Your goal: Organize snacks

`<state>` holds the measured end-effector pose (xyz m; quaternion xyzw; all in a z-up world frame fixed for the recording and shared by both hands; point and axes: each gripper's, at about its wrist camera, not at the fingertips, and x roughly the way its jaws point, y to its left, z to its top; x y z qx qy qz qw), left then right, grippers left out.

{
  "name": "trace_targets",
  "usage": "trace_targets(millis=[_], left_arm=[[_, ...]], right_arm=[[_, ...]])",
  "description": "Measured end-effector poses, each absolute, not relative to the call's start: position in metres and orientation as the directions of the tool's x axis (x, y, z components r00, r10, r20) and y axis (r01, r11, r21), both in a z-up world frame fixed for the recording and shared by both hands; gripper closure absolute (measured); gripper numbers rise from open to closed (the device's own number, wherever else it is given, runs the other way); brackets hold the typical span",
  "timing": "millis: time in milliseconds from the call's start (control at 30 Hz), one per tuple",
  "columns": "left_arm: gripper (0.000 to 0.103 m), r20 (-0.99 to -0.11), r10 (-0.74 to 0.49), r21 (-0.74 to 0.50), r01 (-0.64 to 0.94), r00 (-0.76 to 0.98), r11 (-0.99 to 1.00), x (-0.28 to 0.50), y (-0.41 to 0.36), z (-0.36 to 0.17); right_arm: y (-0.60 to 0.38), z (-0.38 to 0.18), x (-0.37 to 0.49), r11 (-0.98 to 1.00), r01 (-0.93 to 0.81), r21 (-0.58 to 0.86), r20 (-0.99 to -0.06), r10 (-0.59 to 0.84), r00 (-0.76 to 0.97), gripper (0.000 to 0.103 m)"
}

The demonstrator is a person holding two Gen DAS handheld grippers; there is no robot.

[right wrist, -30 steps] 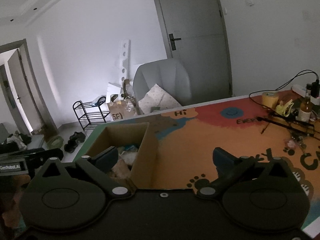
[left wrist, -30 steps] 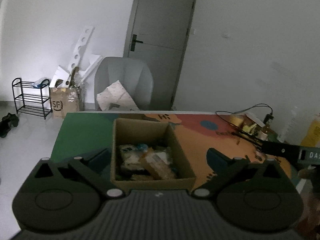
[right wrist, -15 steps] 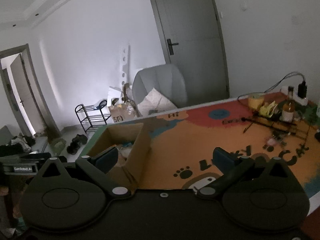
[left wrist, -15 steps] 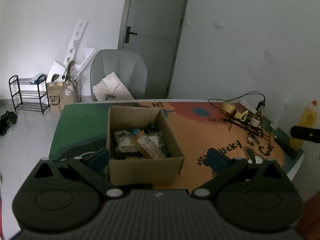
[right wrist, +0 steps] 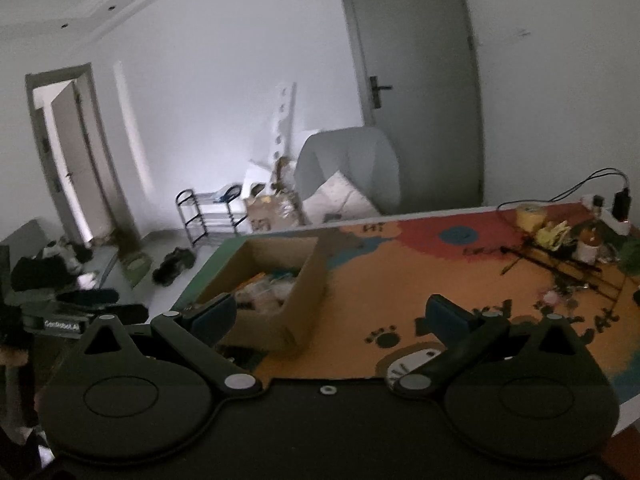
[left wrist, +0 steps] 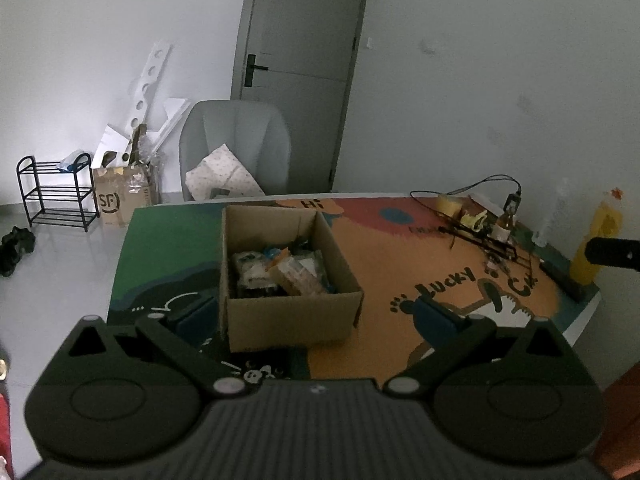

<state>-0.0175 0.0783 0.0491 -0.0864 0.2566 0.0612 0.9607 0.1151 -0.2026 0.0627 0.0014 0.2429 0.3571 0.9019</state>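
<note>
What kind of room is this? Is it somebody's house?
Probably a room in a home. A grey armchair stands by a closed door, a shoe rack has shoes beside it on the floor, and a cardboard box of snacks sits on a cartoon mat.

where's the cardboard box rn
In the left wrist view the cardboard box sits on the table mat, centre-left, where its green part meets the orange, between the open left tool fingers.

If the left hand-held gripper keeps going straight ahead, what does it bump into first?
Probably the cardboard box of snacks. The open left hand-held gripper points at its near wall, with nothing visible between. How far away the box is cannot be told.
</note>
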Motion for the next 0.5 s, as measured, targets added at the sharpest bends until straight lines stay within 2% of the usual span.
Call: trace_targets(millis=[500], left_arm=[[0.000, -0.503, 0.074, -0.117, -0.153, 0.861, 0.981, -0.0200, 0.0745, 0.0441]], right_arm=[[-0.1989, 0.0567, 0.1169, 0.752, -0.633, 0.183, -0.463, 0.634, 0.619, 0.000]])
